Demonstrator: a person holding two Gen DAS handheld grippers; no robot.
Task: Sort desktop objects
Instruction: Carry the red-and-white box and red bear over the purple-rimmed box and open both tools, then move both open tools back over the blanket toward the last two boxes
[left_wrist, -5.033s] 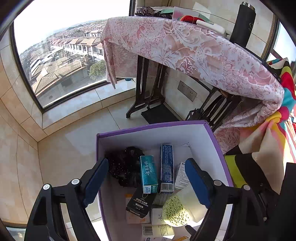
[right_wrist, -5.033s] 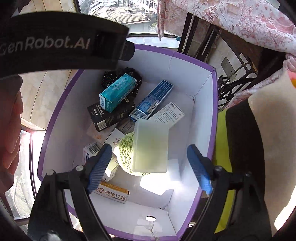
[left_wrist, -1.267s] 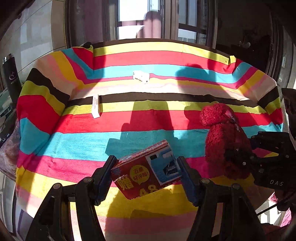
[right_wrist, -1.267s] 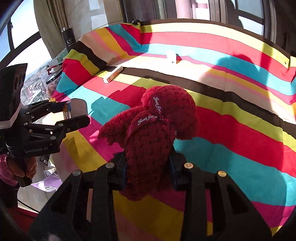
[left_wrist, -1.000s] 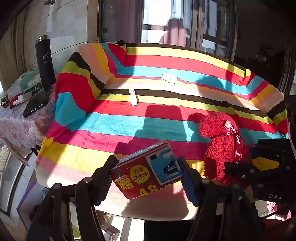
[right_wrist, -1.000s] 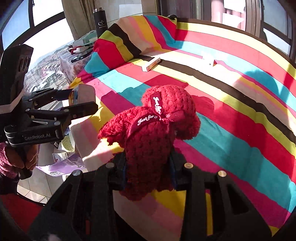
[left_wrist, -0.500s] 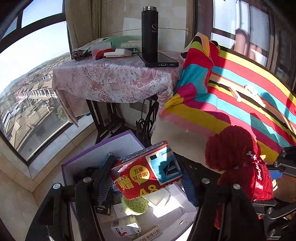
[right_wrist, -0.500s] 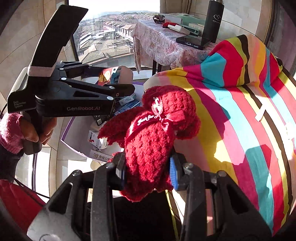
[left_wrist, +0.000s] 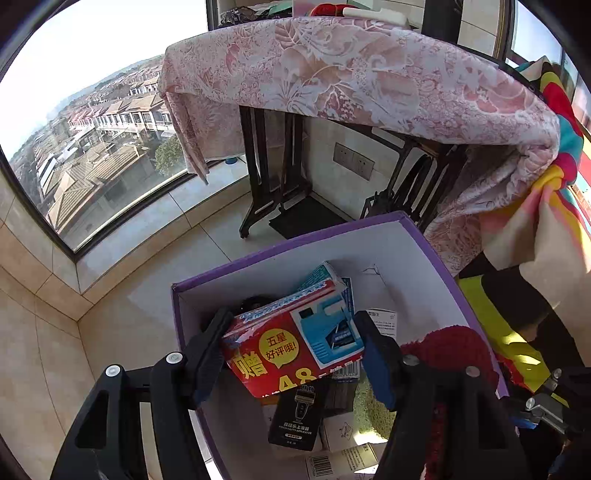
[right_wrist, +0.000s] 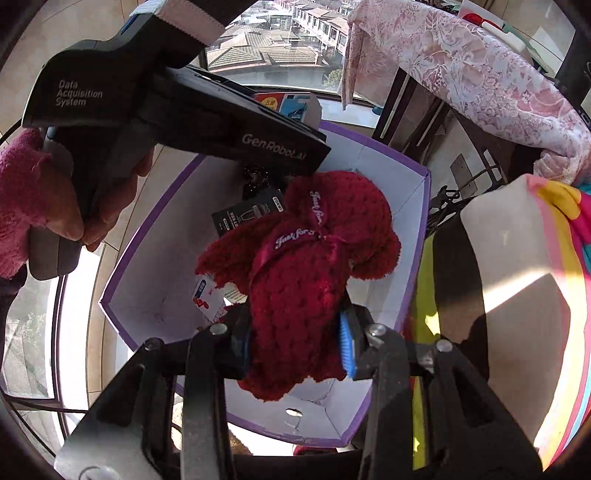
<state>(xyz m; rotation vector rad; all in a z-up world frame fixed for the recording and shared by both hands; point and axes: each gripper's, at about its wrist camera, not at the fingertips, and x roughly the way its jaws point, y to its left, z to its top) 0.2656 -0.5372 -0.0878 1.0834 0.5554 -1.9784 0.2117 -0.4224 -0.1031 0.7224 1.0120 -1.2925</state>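
Both loads hang directly above the purple box (left_wrist: 424, 240) — left hand-held gripper (left_wrist: 293, 354) pinching the red carton (left_wrist: 291, 347) crosswise, right hand-held gripper (right_wrist: 295, 343) clamping the red plush toy (right_wrist: 303, 273).

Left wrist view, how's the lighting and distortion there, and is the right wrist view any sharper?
Left wrist view: the sky through the window is blown out white, and the fisheye bows the window frame; the red box in the left gripper reads crisply. Right wrist view: hard sunlight and deep shadow; the red plush toy is sharp.
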